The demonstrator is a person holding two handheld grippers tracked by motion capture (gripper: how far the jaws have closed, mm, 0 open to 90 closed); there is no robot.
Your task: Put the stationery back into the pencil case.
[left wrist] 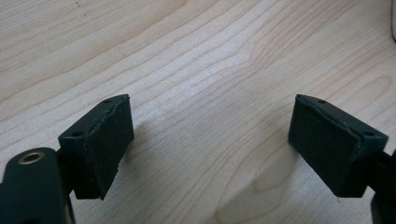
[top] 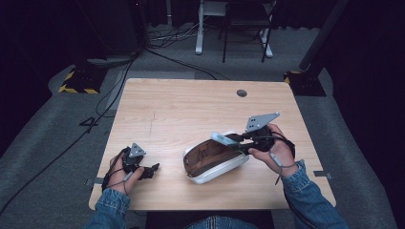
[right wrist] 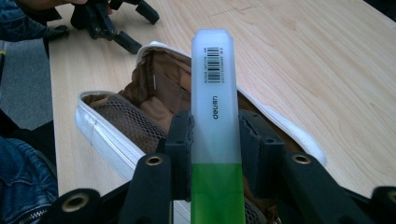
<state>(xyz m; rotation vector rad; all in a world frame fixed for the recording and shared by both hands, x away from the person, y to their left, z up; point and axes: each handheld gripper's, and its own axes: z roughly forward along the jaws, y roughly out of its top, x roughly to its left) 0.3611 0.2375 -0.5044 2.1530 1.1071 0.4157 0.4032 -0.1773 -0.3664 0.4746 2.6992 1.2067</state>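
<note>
Right gripper (right wrist: 215,154) has its jaws clamped on a highlighter (right wrist: 215,112), one pad against each flat side of the frosted cap. The cap is translucent white with a barcode label near its far end and printed lettering lower down; the green barrel begins just behind the pads. In the high view the right gripper (top: 239,140) sits over the right-hand end of a white pencil case (top: 215,162), and the highlighter (top: 220,138) points left across the case's upper edge, held above it rather than lying in it. The pencil case is unzipped and gaping, with brown lining and a dark mesh pocket visible inside; it lies at a slant on the tabletop (top: 191,105), right of centre and near the person's edge. Whether the highlighter's tip touches the case rim cannot be told. Left gripper (top: 148,171) rests low at the tabletop's near left corner, well apart from the case. Left gripper view: its jaws stand wide apart with bare wood grain between the two black pads (left wrist: 100,140), nothing gripped. Denim sleeves (top: 305,191) show on both forearms.
</note>
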